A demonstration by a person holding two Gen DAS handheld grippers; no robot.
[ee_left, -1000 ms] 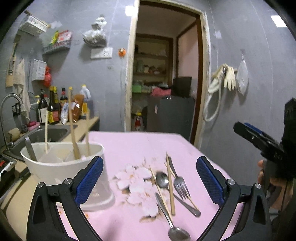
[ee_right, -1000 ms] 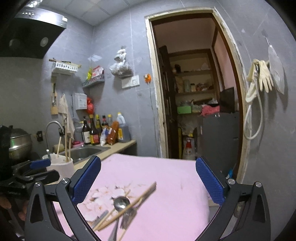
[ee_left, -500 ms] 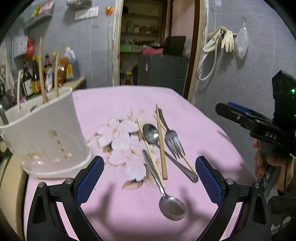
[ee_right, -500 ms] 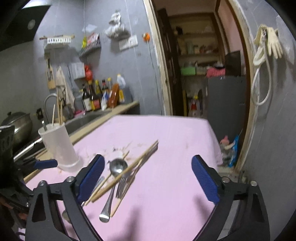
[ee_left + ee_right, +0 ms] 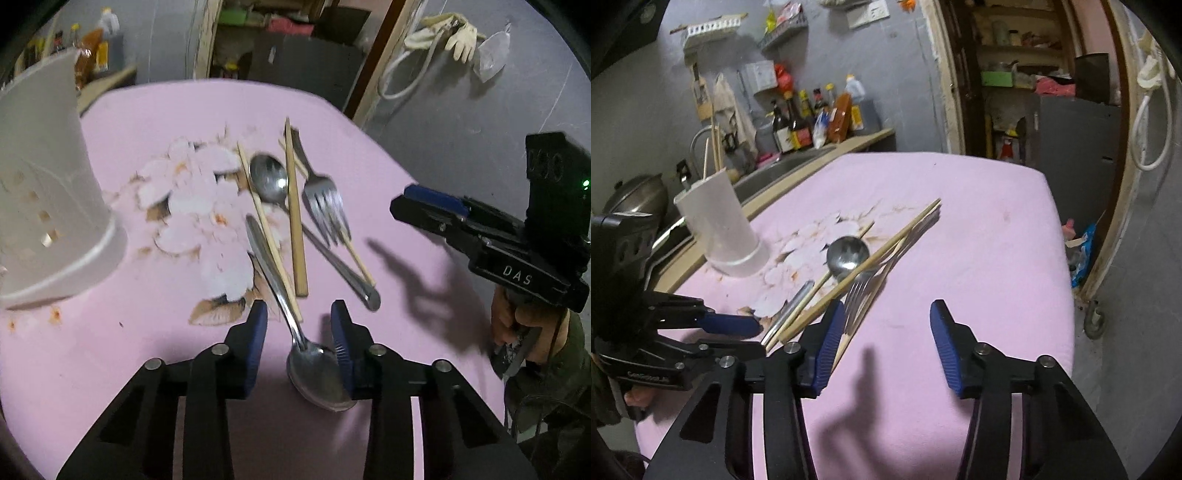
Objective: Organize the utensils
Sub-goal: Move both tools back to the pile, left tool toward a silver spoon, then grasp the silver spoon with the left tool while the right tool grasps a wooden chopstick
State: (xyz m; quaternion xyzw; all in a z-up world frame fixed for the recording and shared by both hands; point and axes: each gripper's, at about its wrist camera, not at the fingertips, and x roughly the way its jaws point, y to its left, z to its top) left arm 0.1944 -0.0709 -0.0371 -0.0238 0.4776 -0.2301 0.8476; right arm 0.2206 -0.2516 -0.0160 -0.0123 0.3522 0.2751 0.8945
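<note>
Only left wrist view shows left gripper point(image 5: 299, 328) half-closed around near spoon point(image 5: 295, 317); right gripper point(image 5: 886, 332) wide.

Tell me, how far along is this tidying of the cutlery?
Early on. A few sticks already stand in the white holder. The left gripper straddles the near spoon but hasn't closed. The right gripper hovers open. The second spoon, fork and chopsticks lie on the pink table.

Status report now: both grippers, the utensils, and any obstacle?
Left gripper open, astride near spoon, not clamped. Right gripper open, empty. Fork, chopsticks crossed over second spoon. Holder apart, left.
</note>
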